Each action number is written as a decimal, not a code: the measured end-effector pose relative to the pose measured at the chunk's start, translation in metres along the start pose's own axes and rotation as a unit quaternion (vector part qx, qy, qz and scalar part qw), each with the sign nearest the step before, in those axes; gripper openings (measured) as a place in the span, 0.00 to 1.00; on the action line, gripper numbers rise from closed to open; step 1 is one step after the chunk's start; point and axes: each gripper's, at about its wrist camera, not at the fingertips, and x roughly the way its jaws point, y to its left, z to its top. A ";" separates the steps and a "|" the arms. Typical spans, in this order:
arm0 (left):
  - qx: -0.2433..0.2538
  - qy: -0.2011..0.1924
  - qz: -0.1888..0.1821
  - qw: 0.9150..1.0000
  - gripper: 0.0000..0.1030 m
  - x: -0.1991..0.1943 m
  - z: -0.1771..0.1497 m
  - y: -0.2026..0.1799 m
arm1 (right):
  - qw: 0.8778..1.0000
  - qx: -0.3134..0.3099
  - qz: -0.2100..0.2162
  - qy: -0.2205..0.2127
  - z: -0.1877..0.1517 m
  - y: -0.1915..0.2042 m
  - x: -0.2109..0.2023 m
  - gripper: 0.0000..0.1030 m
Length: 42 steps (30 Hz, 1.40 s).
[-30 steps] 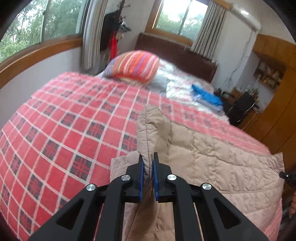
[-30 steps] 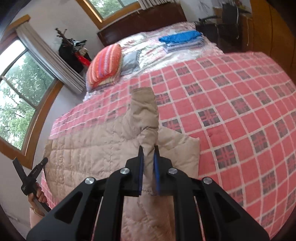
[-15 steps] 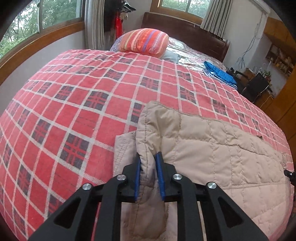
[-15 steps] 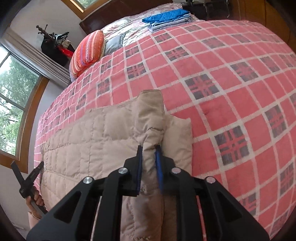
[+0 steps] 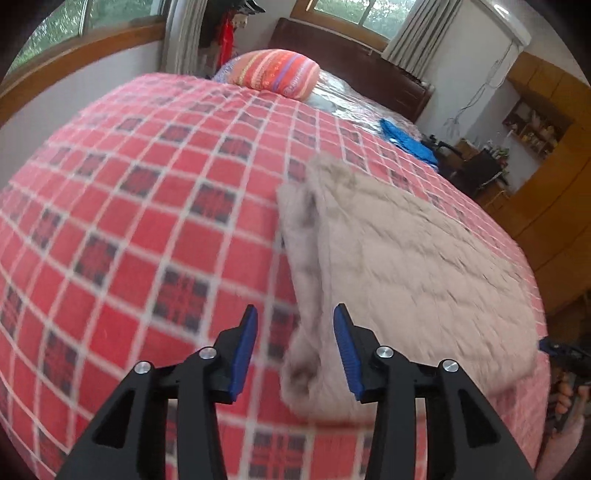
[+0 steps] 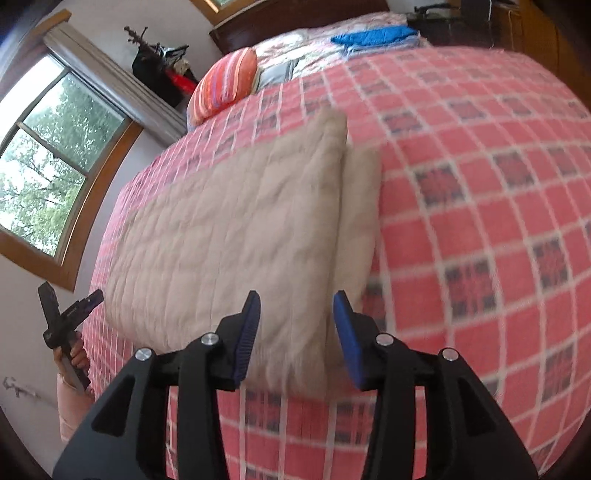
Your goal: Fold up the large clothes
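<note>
Nearest in the left wrist view, the left gripper (image 5: 295, 349) stands with its jaws spread wide apart, gripping nothing; the near left edge of the jacket (image 5: 406, 266) lies in the gap between them, touching neither blue pad (image 5: 243, 350) as far as the blur allows. The right gripper (image 6: 295, 336) is likewise parted and empty, hovering just above the jacket's (image 6: 229, 229) near right corner.

The jacket — beige, quilted — lies flat on the bed, folded into a rough rectangle. A narrower layer shows beneath the upper fold along each side edge, standing slightly proud of it. It sits near the foot edge of the bed, resting on a red checked blanket (image 5: 147, 206) that covers most of the mattress.

At the far left of the right wrist view, a hand (image 6: 75, 356) holds the left gripper beside the bed edge. At the lower right rim of the left wrist view, fingers (image 5: 565, 398) are just visible on the other tool.

Further up the bed — well apart from the jacket — lies a striped orange pillow (image 5: 275, 72), and to its right a stack of blue folded cloth (image 6: 373, 37). Behind them stands a dark wooden headboard (image 5: 351, 62). Windows (image 6: 48, 177) with wooden frames and grey curtains (image 5: 417, 33) line the walls; wooden cupboards (image 5: 554, 147) stand on the right.
</note>
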 end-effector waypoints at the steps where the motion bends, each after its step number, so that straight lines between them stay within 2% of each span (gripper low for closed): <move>1: 0.002 0.000 -0.006 1.000 0.42 -0.001 -0.005 -0.001 | 1.000 0.001 -0.001 0.002 -0.003 0.000 0.002 0.41; 5: 0.026 0.004 -0.015 1.000 0.40 -0.001 -0.023 -0.016 | 1.000 0.006 0.012 0.011 -0.014 0.000 0.010 0.41; 6: 0.028 0.009 -0.018 0.999 0.39 0.002 -0.026 -0.019 | 1.000 0.006 0.013 0.013 -0.016 0.001 0.012 0.38; 8: 0.030 0.019 -0.018 0.999 0.29 0.008 -0.029 -0.024 | 1.000 0.000 0.011 0.017 -0.018 0.005 0.015 0.31; 9: 0.030 0.020 -0.012 0.999 0.28 0.010 -0.029 -0.025 | 1.000 -0.004 0.006 0.017 -0.018 0.007 0.016 0.27; 11: 0.028 0.021 -0.012 0.999 0.15 0.010 -0.029 -0.027 | 1.000 -0.012 0.009 0.016 -0.018 0.010 0.015 0.20; 14: 0.014 0.028 -0.021 0.999 0.09 0.003 -0.029 -0.025 | 1.000 -0.023 0.017 0.012 -0.020 0.014 0.006 0.14; 18: 0.011 0.039 -0.026 0.999 0.08 0.003 -0.032 -0.021 | 0.999 -0.028 0.011 0.018 -0.022 0.007 0.004 0.11; 23: 0.011 0.042 -0.031 0.999 0.08 0.015 -0.042 -0.011 | 0.999 -0.011 0.008 0.036 -0.028 -0.007 0.024 0.11; 32: 0.036 0.029 0.000 0.999 0.10 0.016 -0.050 -0.018 | 0.999 -0.004 -0.001 0.037 -0.035 -0.010 0.036 0.12; 35: 0.042 0.026 0.004 0.999 0.15 0.004 -0.050 -0.021 | 0.999 -0.005 -0.001 0.035 -0.033 0.000 0.032 0.16; 37: 0.041 0.023 -0.004 0.999 0.21 -0.005 -0.050 -0.020 | 1.000 -0.006 -0.002 0.029 -0.034 0.002 0.023 0.24; 38: 0.041 0.020 -0.014 0.999 0.28 -0.013 -0.049 -0.018 | 1.000 -0.006 0.000 0.026 -0.034 0.002 0.018 0.31; 39: 0.040 0.015 -0.017 0.999 0.39 -0.018 -0.046 -0.017 | 1.000 -0.005 0.004 0.022 -0.034 0.001 0.013 0.43; 41: 0.040 0.000 -0.011 0.999 0.46 -0.025 -0.040 -0.013 | 1.000 0.000 0.008 0.007 -0.032 -0.001 0.002 0.58; 42: 0.038 -0.004 -0.007 0.999 0.47 -0.028 -0.037 -0.012 | 1.000 0.000 0.006 -0.001 -0.030 -0.001 -0.003 0.59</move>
